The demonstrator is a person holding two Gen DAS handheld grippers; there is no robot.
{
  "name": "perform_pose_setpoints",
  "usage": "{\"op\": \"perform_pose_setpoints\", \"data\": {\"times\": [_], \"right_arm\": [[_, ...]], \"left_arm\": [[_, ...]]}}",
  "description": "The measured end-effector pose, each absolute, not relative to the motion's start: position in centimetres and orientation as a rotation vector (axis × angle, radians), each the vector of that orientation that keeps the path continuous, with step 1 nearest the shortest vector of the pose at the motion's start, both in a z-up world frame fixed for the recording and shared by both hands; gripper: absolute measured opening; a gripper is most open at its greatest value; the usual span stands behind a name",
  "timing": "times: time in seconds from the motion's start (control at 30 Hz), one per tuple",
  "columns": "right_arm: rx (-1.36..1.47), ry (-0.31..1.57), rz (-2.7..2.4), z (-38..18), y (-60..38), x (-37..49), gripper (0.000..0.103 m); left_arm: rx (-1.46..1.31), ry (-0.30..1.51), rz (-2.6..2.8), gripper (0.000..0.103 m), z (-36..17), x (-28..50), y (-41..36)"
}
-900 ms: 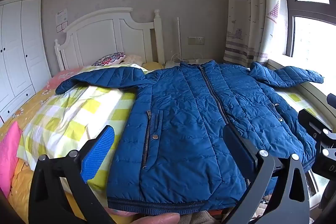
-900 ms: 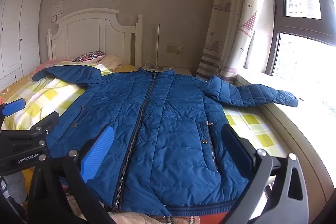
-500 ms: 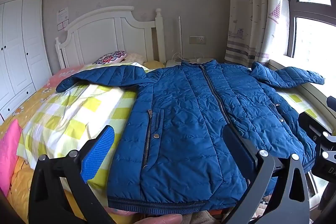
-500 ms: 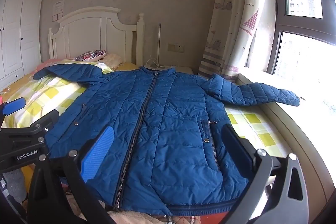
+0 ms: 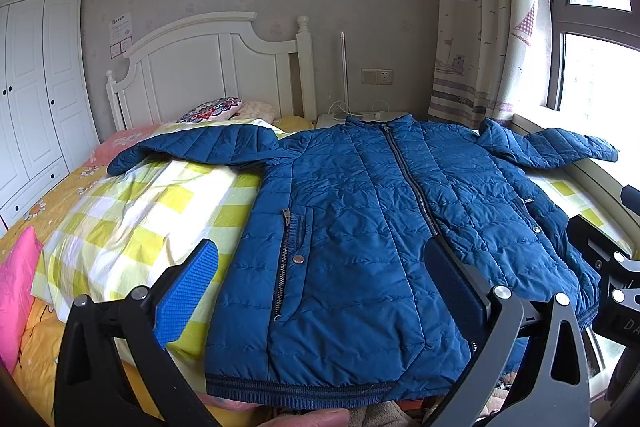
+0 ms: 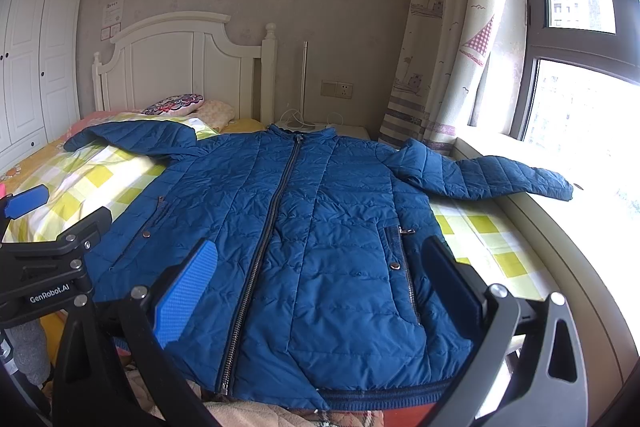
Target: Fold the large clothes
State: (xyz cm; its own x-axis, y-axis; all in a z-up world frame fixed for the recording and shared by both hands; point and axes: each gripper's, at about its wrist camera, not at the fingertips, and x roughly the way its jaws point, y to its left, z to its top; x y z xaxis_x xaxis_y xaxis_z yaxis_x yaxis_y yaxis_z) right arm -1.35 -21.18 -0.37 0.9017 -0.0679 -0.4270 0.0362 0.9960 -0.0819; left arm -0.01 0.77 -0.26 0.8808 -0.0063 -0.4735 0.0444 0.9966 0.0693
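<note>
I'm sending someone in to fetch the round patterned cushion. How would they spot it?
Go to the bed's white headboard. The cushion lies just below it, beside a pale pillow; it alone has a dark, multicoloured circular pattern.

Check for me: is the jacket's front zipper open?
No, the zipper on the blue jacket runs closed from collar to hem.

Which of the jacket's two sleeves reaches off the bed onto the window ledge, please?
The sleeve on the window side: its cuff lies on the pale window ledge, while the other sleeve stays on the checked bedding toward the wardrobe.
</note>
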Motion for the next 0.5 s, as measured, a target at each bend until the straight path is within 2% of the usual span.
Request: {"op": "perform_pose_setpoints", "data": {"times": [0.5], "right_arm": [[-0.070,0.446,-0.052,-0.47,-21.23,-1.33,0.101]], "left_arm": [[0.077,0.491,-0.025,0.099,-0.29,-0.01,0.75]]}}
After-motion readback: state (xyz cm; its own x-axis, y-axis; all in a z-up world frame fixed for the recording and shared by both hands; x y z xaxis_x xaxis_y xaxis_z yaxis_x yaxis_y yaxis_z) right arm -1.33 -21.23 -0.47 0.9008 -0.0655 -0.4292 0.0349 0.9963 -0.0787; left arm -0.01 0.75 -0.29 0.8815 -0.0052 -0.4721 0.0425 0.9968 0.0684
